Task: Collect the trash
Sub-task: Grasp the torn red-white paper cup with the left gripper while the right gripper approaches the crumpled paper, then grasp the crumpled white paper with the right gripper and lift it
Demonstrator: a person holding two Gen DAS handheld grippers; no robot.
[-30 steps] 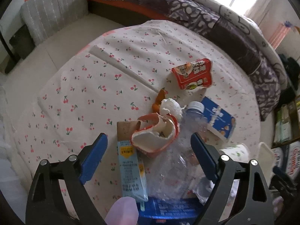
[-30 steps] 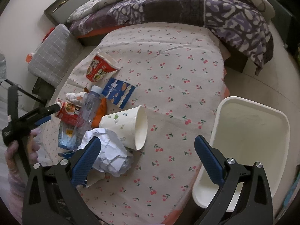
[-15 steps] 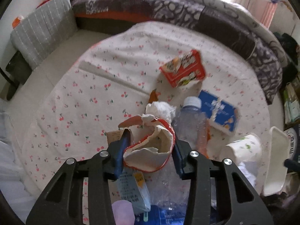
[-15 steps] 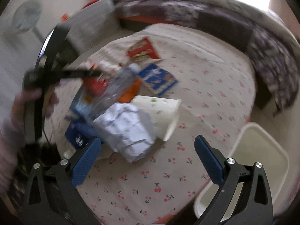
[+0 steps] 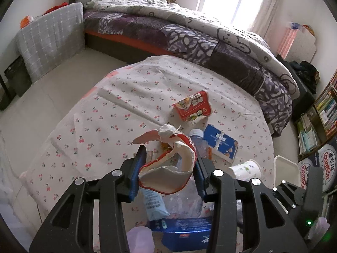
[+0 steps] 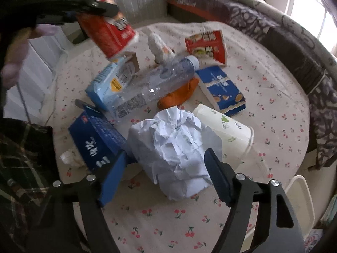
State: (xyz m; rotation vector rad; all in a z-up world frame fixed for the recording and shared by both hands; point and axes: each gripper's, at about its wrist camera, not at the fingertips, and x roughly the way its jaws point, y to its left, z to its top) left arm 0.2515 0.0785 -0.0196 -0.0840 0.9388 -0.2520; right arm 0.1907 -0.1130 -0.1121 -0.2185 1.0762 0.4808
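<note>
Nearest us, our right gripper stands with jaws apart, the crumpled paper lying between its blue pads on the cherry-print cloth, neither pad clearly pressing it. Just behind the paper lie a paper cup on its side and a clear bottle. Our left gripper is clamped on a torn red-and-white cup, held up off the cloth above the pile. Farther back lies a red noodle cup; the bed beyond.

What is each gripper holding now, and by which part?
Left gripper squeezes the torn red-and-white paper cup across its crushed sides. Right gripper holds nothing.
</note>
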